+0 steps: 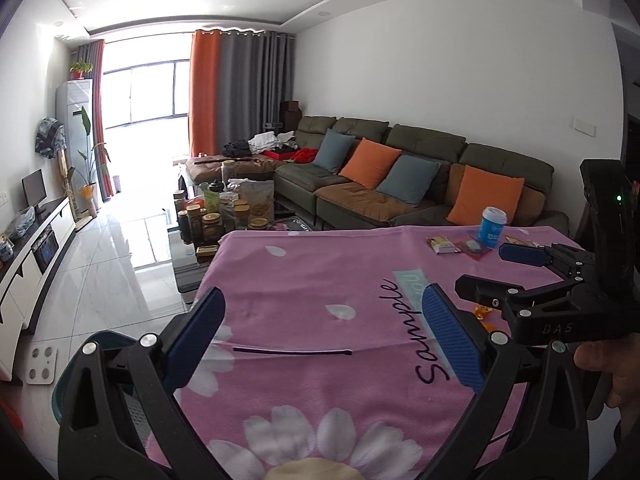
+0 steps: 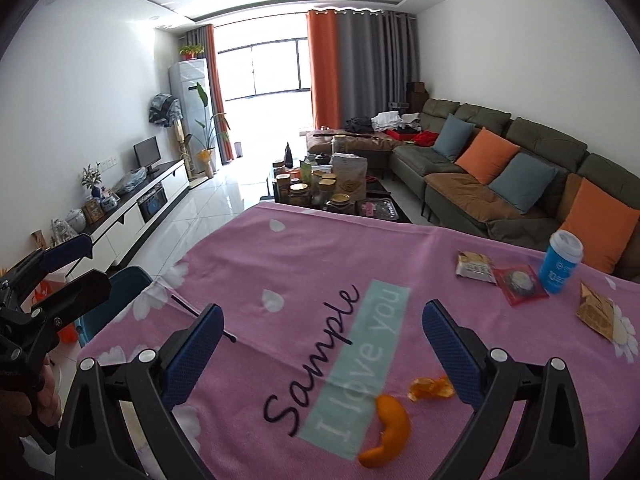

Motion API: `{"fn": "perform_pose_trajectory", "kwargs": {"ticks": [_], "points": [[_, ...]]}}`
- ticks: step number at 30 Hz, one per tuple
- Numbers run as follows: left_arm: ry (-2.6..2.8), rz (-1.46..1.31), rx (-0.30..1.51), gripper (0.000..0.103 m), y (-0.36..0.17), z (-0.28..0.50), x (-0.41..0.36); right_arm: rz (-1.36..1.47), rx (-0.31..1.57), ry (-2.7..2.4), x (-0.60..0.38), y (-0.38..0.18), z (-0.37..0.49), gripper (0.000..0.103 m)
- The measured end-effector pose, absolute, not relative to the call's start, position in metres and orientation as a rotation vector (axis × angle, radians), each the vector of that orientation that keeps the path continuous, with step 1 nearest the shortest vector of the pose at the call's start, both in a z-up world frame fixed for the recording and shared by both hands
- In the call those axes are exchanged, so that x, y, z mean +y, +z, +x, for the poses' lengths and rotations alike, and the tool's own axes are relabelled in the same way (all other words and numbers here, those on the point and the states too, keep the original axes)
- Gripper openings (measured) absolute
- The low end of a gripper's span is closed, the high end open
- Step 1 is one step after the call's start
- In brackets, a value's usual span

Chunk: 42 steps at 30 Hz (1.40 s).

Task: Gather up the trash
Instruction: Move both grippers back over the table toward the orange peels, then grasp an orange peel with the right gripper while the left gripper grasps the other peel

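A table under a pink flowered cloth [image 2: 304, 248] holds trash. Orange peel [image 2: 386, 428] lies near the front, with a smaller peel piece [image 2: 432, 387] beside my right gripper's right finger. Far right are a blue paper cup [image 2: 560, 262], a beige wrapper [image 2: 474, 267], a red packet [image 2: 519, 283] and a brown wrapper [image 2: 597, 311]. My right gripper [image 2: 322, 334] is open and empty above the cloth. My left gripper [image 1: 322, 326] is open and empty over the table's left part. A thin black stick [image 1: 292, 352] lies below it. The cup [image 1: 491, 226] also shows in the left wrist view.
A teal bin [image 2: 128, 284] stands by the table's left edge. A coffee table with several jars [image 2: 320, 190] stands beyond the table. A green sofa with cushions [image 2: 500, 168] runs along the right wall. A TV cabinet [image 2: 132, 208] lines the left wall.
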<state>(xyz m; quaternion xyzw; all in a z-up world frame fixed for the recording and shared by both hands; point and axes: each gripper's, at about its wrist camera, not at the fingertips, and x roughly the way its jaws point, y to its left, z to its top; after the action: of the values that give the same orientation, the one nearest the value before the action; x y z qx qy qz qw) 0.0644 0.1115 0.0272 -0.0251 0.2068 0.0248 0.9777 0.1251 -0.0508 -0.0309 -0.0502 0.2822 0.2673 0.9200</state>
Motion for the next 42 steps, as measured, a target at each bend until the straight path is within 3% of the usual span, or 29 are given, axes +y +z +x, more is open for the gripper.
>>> {"fn": "perform_pose_trajectory", "kwargs": {"ticks": [20, 35, 38, 42], "points": [[-0.199, 0.040, 0.474, 0.097, -0.016, 0.076, 0.003, 0.046, 0.639, 0.287, -0.176, -0.064, 0.090, 0.096], [-0.223, 0.052, 0.535, 0.097, -0.036, 0.089, -0.001, 0.015, 0.752, 0.344, -0.152, -0.087, 0.158, 0.096], [-0.229, 0.054, 0.548, 0.097, -0.038, 0.096, 0.001, 0.012, 0.791, 0.362, -0.142, -0.092, 0.178, 0.091], [-0.236, 0.051, 0.562, 0.097, -0.042, 0.104, 0.003, 0.023, 0.839, 0.374, -0.136, -0.100, 0.199, 0.078]]}}
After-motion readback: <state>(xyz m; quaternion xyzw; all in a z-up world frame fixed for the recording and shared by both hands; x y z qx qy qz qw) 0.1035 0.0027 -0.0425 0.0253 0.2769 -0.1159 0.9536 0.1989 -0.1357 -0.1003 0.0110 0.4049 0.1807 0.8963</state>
